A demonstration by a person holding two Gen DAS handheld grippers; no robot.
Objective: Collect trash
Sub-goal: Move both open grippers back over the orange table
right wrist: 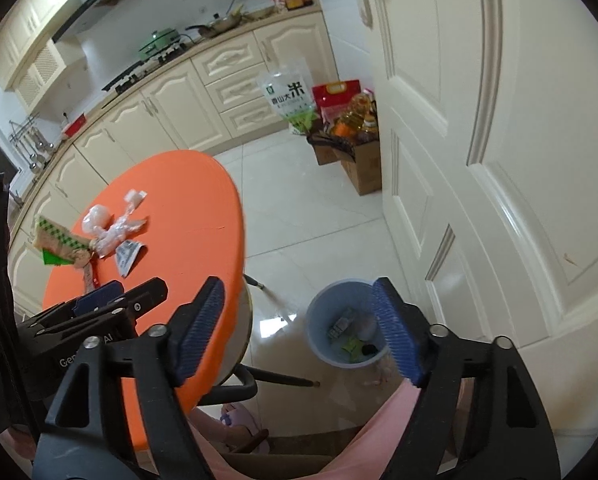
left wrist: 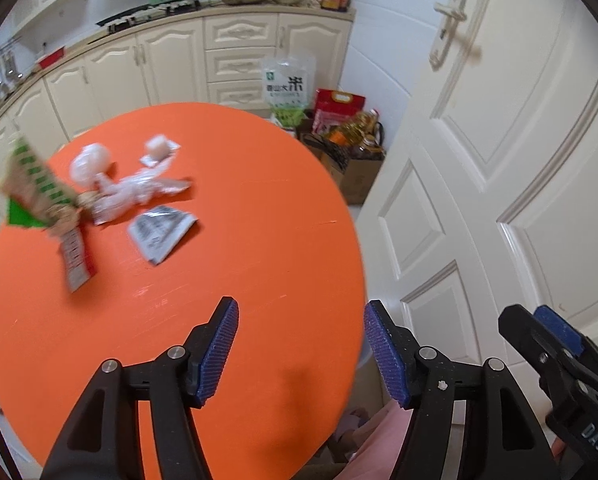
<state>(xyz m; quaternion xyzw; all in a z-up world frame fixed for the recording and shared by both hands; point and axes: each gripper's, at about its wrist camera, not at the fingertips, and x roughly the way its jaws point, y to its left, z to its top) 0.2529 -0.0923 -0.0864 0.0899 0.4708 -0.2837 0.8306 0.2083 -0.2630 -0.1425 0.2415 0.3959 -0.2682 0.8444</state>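
Observation:
On the round orange table (left wrist: pixel 251 216), the trash lies at the far left: crumpled clear plastic wrappers (left wrist: pixel 139 188), a silver sachet (left wrist: pixel 161 234), a green and brown snack bag (left wrist: pixel 35 188) and a red and white wrapper (left wrist: pixel 75 258). My left gripper (left wrist: pixel 301 308) hangs open and empty over the table's near right edge. On the floor beside the table stands a blue bin (right wrist: pixel 313 328) holding several scraps. My right gripper (right wrist: pixel 299 284) is above it, open with nothing between its pads. The same trash pile (right wrist: pixel 115 236) shows in the right wrist view.
A cream panelled door (left wrist: pixel 499 160) stands close on the right. Cardboard boxes (right wrist: pixel 363 168) with groceries and a rice bag (right wrist: pixel 289 98) sit by the cabinets (left wrist: pixel 171 64). A chair (right wrist: pixel 243 384) is tucked under the table. A person's pink clothing (right wrist: pixel 379 420) shows below.

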